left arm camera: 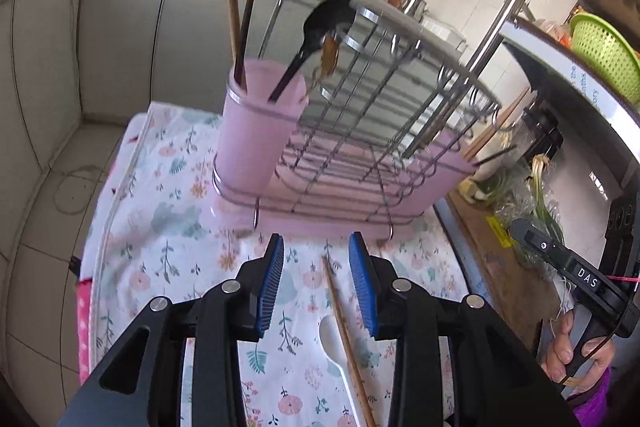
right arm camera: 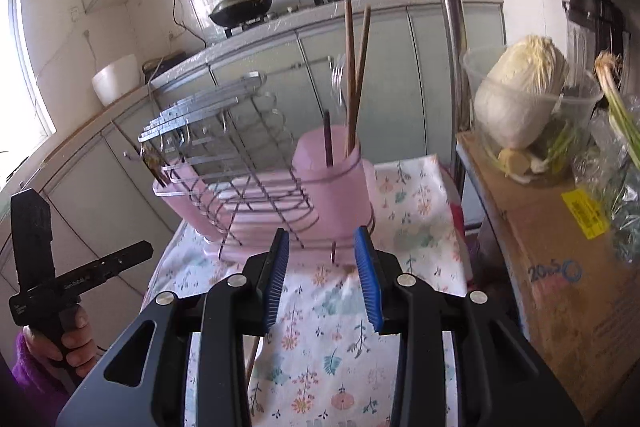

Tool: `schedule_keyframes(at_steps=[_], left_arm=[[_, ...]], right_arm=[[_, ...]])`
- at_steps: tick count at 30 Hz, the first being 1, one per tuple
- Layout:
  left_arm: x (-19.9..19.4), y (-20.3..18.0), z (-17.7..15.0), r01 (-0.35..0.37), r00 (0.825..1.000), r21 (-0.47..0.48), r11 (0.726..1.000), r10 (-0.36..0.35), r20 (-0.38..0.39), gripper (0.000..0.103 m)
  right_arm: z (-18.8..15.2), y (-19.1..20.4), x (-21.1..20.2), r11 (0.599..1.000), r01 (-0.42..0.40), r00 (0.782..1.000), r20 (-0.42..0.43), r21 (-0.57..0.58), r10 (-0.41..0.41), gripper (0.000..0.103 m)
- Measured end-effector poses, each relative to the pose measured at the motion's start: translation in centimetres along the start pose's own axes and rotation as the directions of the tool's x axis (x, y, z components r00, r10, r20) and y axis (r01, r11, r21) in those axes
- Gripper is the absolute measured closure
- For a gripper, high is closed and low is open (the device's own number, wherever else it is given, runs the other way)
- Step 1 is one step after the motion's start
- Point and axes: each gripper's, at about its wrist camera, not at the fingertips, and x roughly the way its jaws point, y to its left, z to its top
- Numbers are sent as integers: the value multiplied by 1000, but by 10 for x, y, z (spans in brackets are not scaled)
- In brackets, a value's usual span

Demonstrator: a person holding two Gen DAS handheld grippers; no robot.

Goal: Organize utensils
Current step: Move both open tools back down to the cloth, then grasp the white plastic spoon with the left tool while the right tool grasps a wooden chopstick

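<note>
Kitchen: grey cabinet fronts, white tiled wall, two black woks [right arm camera: 244, 9] on the stove behind. Work surface is a floral tablecloth [left arm camera: 168, 227], soft fabric, pastel print. On it, left to right in the left wrist view: pink plastic utensil cup [left arm camera: 260, 135] holding a black ladle [left arm camera: 316, 39] and upright wooden sticks, then the chrome wire dish rack [left arm camera: 384, 107] on a pink tray. Loose on the cloth: a wooden chopstick [left arm camera: 346, 339] and a white spoon [left arm camera: 334, 343], lying touching, between the fingers of the left gripper [left arm camera: 316, 287]. Left gripper spread, empty. Right gripper [right arm camera: 322, 277] spread, empty, near the cup. Cardboard box [right arm camera: 560, 267] with cabbage [right arm camera: 520, 95] stands to the right.
</note>
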Motion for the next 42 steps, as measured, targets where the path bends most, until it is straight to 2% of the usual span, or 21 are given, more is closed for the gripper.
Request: schedule_keyframes(at_steps=[2,5,9,15,24,27,30,35,42], left_arm=[[17,4,-13,10,998,-23,1000,-11,-68,70],[41,11,-30,28,985,-63,998,-38,-167,72],[68,17,-47,60,956,-140,988,-98,-278,73],[91,19,-60,53,927,-184,982,-117,-357,77],[116,9,-65,27,903,-186,982,-104,-417,89],[121,8,-68,7,904,-182,983,-84,-419,100],[120,11,-67,9,907,-201,980,-92,-410,101],[102,21,-61,-33,923,-155,987,-29,-383,101],[80,39,-50,-114,940,-97,989,76,-333,101]], right_arm=[[-10,-2,13,1000,-11,998,-56,16,11,68],[-26,-4,30,999,-10,992,-124,33,14,68],[-40,-8,44,998,-18,982,-188,53,28,68],[-48,-7,54,997,-34,972,-229,69,49,68],[-49,-5,62,996,-49,966,-251,74,66,68],[-50,-2,66,996,-54,962,-262,71,70,68],[-50,4,72,996,-68,957,-277,66,84,68],[-50,18,88,994,-96,943,-315,57,110,68],[-55,38,127,985,-139,899,-405,106,170,68]])
